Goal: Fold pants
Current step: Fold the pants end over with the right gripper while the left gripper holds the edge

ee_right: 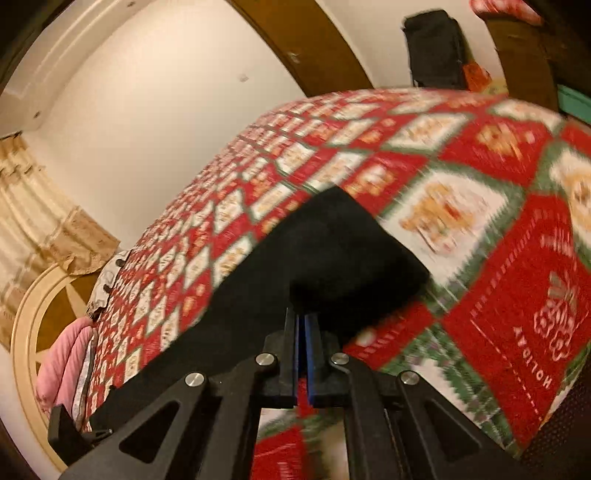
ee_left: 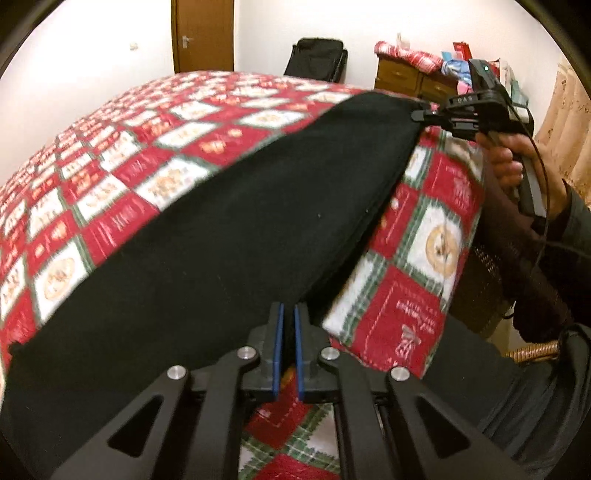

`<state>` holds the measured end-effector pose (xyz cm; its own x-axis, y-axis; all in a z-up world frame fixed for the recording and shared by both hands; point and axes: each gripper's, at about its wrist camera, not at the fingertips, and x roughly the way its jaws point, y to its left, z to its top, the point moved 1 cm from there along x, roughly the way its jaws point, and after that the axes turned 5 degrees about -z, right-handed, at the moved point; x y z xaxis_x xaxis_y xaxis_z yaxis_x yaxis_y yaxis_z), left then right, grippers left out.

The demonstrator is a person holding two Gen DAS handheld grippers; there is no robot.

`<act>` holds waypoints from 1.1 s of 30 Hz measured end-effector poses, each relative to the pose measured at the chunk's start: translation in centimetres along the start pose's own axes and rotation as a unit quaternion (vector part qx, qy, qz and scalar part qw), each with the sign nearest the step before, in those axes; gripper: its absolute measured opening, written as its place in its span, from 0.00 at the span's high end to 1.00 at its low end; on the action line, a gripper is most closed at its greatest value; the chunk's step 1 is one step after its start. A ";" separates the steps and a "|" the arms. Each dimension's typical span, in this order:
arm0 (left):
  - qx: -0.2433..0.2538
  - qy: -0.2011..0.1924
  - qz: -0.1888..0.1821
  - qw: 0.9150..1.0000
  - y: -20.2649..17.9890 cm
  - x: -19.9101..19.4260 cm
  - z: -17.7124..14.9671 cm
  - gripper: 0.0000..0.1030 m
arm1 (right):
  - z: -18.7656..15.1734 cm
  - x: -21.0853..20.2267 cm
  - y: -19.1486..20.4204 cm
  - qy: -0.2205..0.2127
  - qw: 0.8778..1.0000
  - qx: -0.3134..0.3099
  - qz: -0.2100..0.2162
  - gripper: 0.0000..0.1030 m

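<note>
The black pants (ee_left: 236, 221) are stretched flat just above the red, white and green quilted bed (ee_left: 122, 147). My left gripper (ee_left: 289, 314) is shut on the near corner of the pants. My right gripper (ee_left: 421, 115) is shut on the far corner of the same edge, as the left wrist view shows. In the right wrist view the right gripper (ee_right: 305, 319) pinches the black cloth (ee_right: 325, 251), which runs back to the left gripper (ee_right: 74, 435) at the lower left.
A brown door (ee_left: 203, 35) and a black suitcase (ee_left: 316, 59) stand against the far wall. A wooden dresser (ee_left: 406, 79) piled with clothes is at the back right. A curtain (ee_right: 40, 206) and a pink pillow (ee_right: 66, 365) are by the headboard.
</note>
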<state>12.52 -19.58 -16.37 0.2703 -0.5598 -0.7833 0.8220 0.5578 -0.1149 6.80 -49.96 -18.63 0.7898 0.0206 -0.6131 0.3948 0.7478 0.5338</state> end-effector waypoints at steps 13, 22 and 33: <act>0.000 0.007 0.000 1.000 0.1 0.7 -0.4 0.94 | 0.8 -2.7 -1.4 -0.037 0.998 0.003 -0.047 0.92; -0.012 0.005 -0.011 1.000 0.6 0.8 -0.5 0.94 | 3.6 -3.5 -2.1 -0.047 0.998 0.039 -0.010 0.89; -0.020 0.001 -0.017 1.000 0.9 0.7 -0.5 0.94 | 3.6 -2.4 -2.2 -0.042 0.997 0.007 -0.058 0.73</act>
<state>13.17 -19.18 -17.35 0.2412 -0.5776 -0.7799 0.8104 0.5620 -0.1656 5.71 -54.08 -16.23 0.7743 -0.1213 -0.6210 0.4921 0.7324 0.4705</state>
